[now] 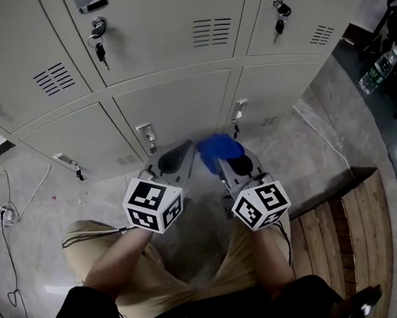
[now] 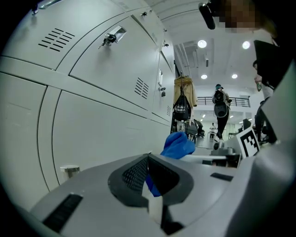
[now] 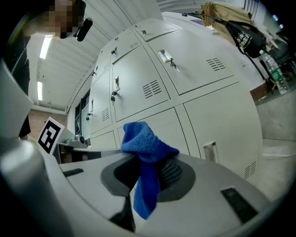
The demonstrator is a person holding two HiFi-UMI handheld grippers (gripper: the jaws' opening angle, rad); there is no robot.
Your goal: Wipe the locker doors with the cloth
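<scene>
I am pinching the blue cloth (image 3: 147, 139) by its gathered fold in the right claw (image 3: 149, 162), near the lower locker doors (image 1: 178, 104). The left claw (image 2: 148, 157) is pressing together beside it. The cloth is looking soft, light and limp, and likely needs a bunched grip.

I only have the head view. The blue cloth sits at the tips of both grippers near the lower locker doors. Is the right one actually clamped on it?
Observer: Yes. The right gripper view shows the right gripper shut on the cloth, which is bunched above the tips, with a tail hanging down between the jaws.
Operator: And the left one?
Observer: The left gripper is shut too. A sliver of blue shows between its jaws, so it seems to pinch a corner.
Operator: Anyone nearby along the lockers?
Observer: The left gripper view shows a person with a backpack, far down the hall past the locker row.
</scene>
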